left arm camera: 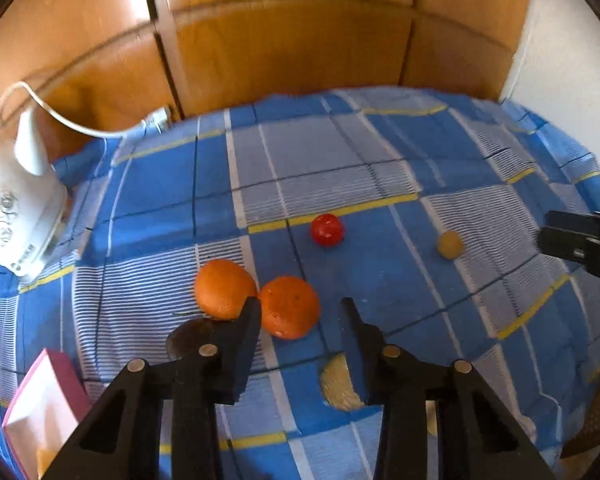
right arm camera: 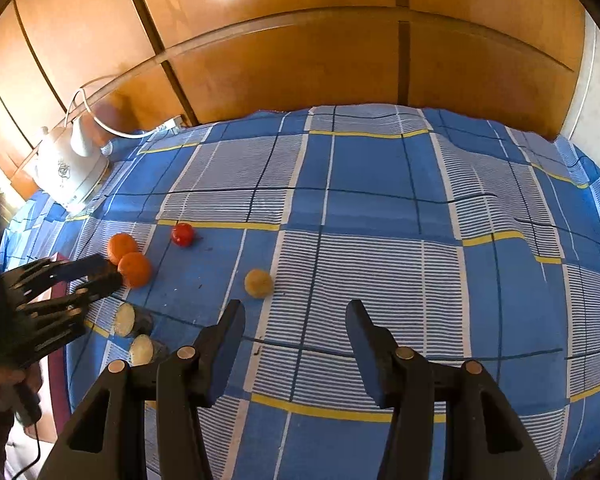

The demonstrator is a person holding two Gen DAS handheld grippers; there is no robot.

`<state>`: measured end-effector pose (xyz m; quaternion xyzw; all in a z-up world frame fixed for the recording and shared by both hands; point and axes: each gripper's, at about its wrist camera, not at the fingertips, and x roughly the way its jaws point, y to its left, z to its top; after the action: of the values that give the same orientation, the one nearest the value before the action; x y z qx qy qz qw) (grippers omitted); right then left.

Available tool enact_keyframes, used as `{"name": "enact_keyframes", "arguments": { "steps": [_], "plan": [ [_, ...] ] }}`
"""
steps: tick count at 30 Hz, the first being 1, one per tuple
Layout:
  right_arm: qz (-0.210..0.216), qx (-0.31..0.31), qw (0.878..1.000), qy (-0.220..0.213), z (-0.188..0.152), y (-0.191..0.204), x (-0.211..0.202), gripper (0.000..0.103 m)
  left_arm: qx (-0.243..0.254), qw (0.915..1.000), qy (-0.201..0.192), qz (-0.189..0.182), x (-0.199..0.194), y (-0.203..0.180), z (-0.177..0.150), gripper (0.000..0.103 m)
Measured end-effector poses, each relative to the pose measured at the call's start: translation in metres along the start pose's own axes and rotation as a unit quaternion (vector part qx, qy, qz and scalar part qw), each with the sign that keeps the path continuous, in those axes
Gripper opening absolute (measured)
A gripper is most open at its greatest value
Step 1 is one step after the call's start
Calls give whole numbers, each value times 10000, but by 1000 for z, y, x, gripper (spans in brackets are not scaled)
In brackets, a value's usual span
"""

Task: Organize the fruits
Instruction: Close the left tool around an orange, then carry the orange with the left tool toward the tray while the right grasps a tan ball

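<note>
The left hand-held gripper (left arm camera: 300, 312) tilts down, narrowly open, empty, beside two oranges (left arm camera: 289, 306); the right (right arm camera: 296, 312) gapes empty.

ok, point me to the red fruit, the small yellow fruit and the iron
red fruit (left arm camera: 327, 230), left wrist view, middle of its face
small yellow fruit (right arm camera: 258, 283), right wrist view, its centre
iron (left arm camera: 18, 220), left wrist view, white side of body

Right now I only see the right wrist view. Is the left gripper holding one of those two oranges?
Observer: No. Its own camera shows the left gripper open, with the nearer orange lying just ahead of the fingertips and not pinched.
Operator: Is there anything on its far side that I can't see?
Observer: Yes, a pink and white box stands close beside it, at the near edge of the checked cloth.
</note>
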<state>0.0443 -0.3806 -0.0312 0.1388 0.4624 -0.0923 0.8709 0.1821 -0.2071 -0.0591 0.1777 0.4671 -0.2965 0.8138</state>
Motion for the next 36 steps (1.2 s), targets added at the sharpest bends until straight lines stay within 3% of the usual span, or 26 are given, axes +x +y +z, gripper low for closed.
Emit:
{"name": "enact_keyframes", "arguments": {
  "steps": [8,13,19,23,29,36],
  "plan": [
    [67,33,10000,61,0,1,1,53,8,9988,486,35,40,1,0,40],
    [29,159,9999,42,1,-5,1,53,-332,9994,11,12,17,4,-3,39],
    [-46,483,9988,37,2,-20,2,53,-721,9945,-756,-105,-45,12,-18,39],
    [-54,475,9988,96,0,-20,5,53,-860,9918,-938,-143,-69,9,-46,39],
    [25,193,9997,150,-3,-9,9,53,-885,9928,-791,-159,-83,-7,-104,39],
    [171,-192,9994,217,-10,9,16,52,-1160,9898,-761,-333,-93,-12,-146,39]
  ]
}}
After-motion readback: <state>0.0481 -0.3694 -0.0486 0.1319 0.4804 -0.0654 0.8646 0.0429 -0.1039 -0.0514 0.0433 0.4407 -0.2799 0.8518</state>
